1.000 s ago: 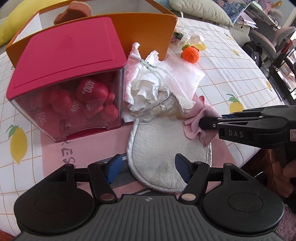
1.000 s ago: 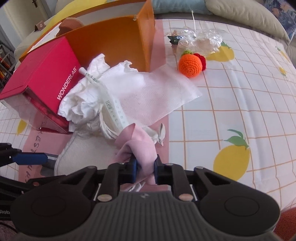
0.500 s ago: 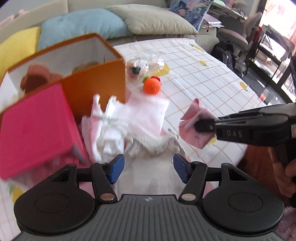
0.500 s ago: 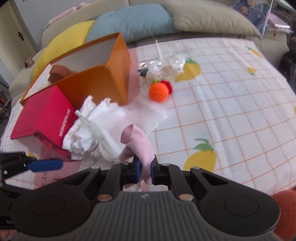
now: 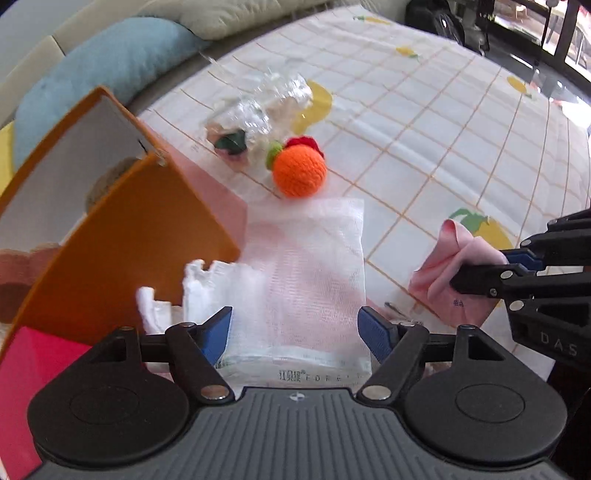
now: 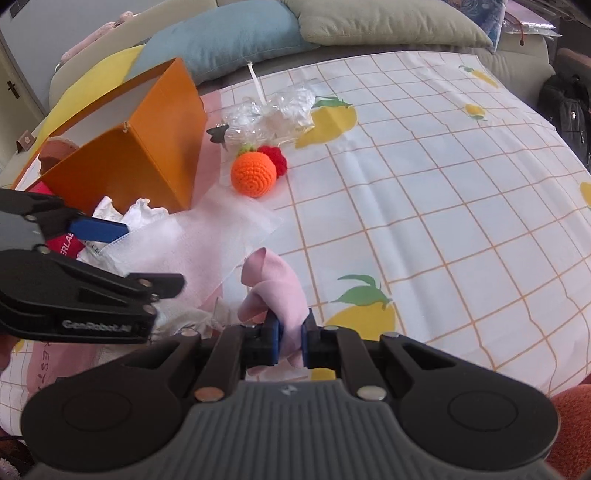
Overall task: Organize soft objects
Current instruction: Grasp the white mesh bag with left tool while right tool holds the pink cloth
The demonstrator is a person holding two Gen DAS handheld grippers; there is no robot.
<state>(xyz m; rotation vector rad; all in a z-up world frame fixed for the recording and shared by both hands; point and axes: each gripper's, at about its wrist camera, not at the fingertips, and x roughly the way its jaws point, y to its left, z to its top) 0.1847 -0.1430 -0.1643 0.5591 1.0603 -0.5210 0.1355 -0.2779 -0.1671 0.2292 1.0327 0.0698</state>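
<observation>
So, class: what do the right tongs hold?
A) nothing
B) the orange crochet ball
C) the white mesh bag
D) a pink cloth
D: the right tongs are shut on the pink cloth, lifted clear of the lemon-print tablecloth.

To my right the bed lies open; on the left the orange box, crochet fruit and gauze crowd my path.

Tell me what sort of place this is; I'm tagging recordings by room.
Probably a home living room: sofa cushions behind a table under a lemon-print cloth, an office chair beyond.
</observation>
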